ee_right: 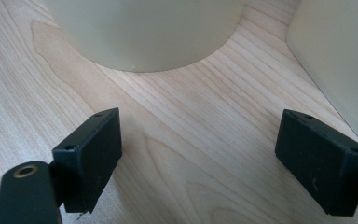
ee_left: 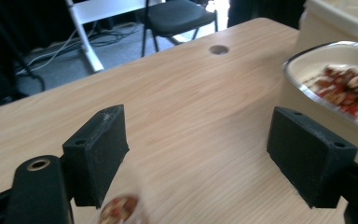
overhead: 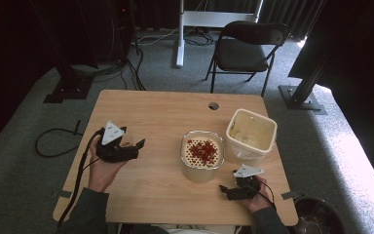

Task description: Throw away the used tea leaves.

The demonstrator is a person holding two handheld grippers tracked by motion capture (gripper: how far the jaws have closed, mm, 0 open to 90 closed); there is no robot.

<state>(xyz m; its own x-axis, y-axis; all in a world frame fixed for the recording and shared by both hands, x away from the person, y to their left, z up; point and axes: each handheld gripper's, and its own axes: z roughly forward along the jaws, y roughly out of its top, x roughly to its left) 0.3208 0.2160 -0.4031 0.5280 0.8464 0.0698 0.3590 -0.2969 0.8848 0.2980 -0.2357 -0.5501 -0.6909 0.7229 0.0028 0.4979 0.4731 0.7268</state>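
A cream tub with a metal rim stands mid-table, and red chopped pieces lie on a perforated insert in its top. An empty cream tub stands just right of it. My left gripper hovers open over the table's left half, pointing toward the filled tub. In the left gripper view the left gripper holds nothing, and a small blurred red-and-pale bit shows low by one jaw. My right gripper is open at the front edge, facing the filled tub's wall.
The wooden table has a round cable hole near its far edge. A folding chair stands beyond it, and a dark bin sits on the floor at the near right corner. Cables lie on the carpet at the left.
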